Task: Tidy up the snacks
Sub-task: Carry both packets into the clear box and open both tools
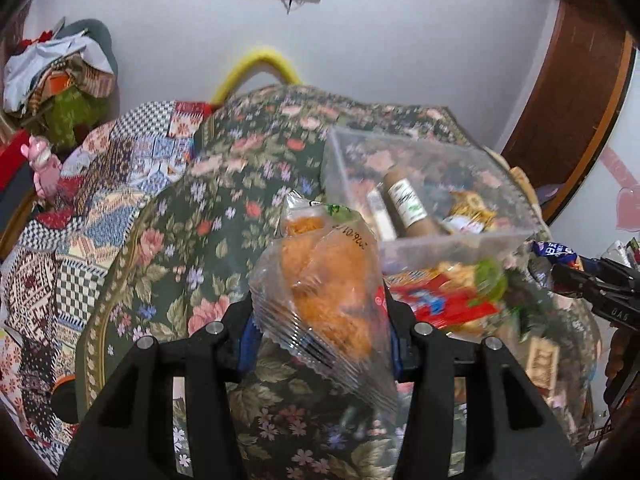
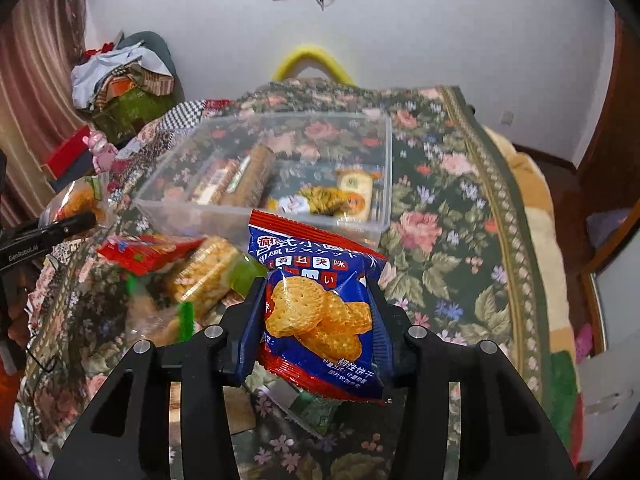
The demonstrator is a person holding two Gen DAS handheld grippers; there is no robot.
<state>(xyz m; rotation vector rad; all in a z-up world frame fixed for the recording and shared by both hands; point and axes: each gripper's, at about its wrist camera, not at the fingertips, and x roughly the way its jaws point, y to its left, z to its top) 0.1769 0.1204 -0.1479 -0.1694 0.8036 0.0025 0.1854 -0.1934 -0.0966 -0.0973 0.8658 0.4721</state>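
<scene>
Snacks are sitting in both sets of fingers. The left fingers [image 1: 320,320] are clenching a clear packet [image 1: 320,280] of orange crumbly food by its lower part, and the packet is standing up between them, lifted off the floral cloth [image 1: 224,216]. The right fingers [image 2: 316,320] are gripping a blue biscuit packet [image 2: 316,304] from both sides, its front with the round crackers facing the camera, held clear of the cloth.

Ahead of the right fingers a clear tub [image 2: 260,208] is resting on the cloth. Inside it are lying two brown rolls of biscuits [image 2: 248,180] and, to their right, a few small yellow packets [image 2: 332,200]. From the left fingers the same tub is lying ahead and to the right.

Left of the right fingers, just before the tub's near wall, a red packet [image 2: 148,256] and a clear pack of crackers [image 2: 208,276] are lying blurred on the cloth. Farther left, the other gripper's dark arm [image 2: 44,232] is showing with the orange packet at its tip.
</scene>
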